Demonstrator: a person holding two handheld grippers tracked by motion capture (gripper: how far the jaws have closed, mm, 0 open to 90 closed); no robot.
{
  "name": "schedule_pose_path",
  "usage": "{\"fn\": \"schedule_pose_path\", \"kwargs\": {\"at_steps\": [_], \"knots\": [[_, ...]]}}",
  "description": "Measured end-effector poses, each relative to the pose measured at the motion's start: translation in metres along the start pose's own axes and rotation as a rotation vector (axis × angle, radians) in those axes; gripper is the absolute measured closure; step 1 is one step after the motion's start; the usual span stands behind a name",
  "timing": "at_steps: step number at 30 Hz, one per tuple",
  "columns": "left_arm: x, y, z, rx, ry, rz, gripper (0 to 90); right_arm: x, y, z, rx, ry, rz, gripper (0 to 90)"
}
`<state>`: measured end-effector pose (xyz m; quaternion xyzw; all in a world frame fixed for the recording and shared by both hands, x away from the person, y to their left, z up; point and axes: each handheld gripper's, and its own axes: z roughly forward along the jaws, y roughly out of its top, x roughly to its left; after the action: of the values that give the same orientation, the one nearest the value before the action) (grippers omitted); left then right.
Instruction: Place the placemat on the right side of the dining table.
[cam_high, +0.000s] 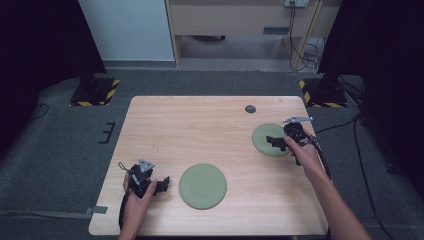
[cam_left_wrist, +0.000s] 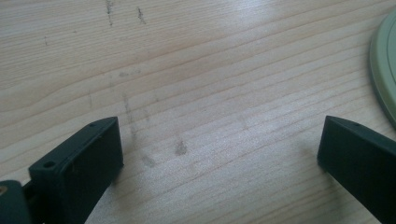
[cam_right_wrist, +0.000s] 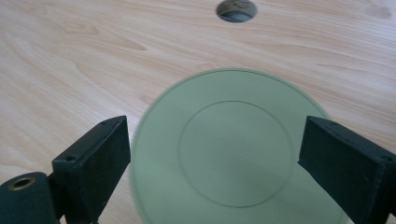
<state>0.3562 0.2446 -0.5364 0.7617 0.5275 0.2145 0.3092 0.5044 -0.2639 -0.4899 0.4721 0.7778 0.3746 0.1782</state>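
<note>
Two round green plates lie on the wooden table (cam_high: 200, 130). The larger plate (cam_high: 202, 185) is at the front middle; its rim (cam_left_wrist: 384, 70) shows at the right edge of the left gripper view. My left gripper (cam_high: 162, 186) rests low just left of that plate, open, with bare wood between its jaws (cam_left_wrist: 219, 154). The smaller plate (cam_high: 267, 140) lies at the right. My right gripper (cam_high: 274, 142) hovers over its near right part, open, and the plate (cam_right_wrist: 233, 149) lies between and below its jaws. I cannot tell whether the jaws touch it.
A small dark round hole (cam_high: 250, 108) is set in the table near the far edge, also seen as a hole (cam_right_wrist: 236, 10) beyond the small plate. Grey carpet surrounds the table, with cables at the right and black stands at the back corners.
</note>
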Motion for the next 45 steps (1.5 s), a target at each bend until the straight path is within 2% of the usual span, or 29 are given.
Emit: {"fn": "schedule_pose_path", "kwargs": {"at_steps": [5, 10, 30, 45], "knots": [[0.0, 0.0, 0.0, 0.0, 0.0, 0.0, 0.0, 0.019, -0.002, -0.001, 0.01, 0.04, -0.055, 9.0], [0.0, 0.0, 0.0, 0.0, 0.0, 0.0, 0.0, 0.032, -0.005, -0.002, 0.012, 0.062, -0.075, 8.9], [0.0, 0.0, 0.0, 0.0, 0.0, 0.0, 0.0, 0.06, -0.023, -0.011, 0.025, 0.096, -0.124, 7.9], [0.0, 0.0, 0.0, 0.0, 0.0, 0.0, 0.0, 0.08, -0.042, -0.012, 0.057, 0.094, -0.154, 8.0]]}}
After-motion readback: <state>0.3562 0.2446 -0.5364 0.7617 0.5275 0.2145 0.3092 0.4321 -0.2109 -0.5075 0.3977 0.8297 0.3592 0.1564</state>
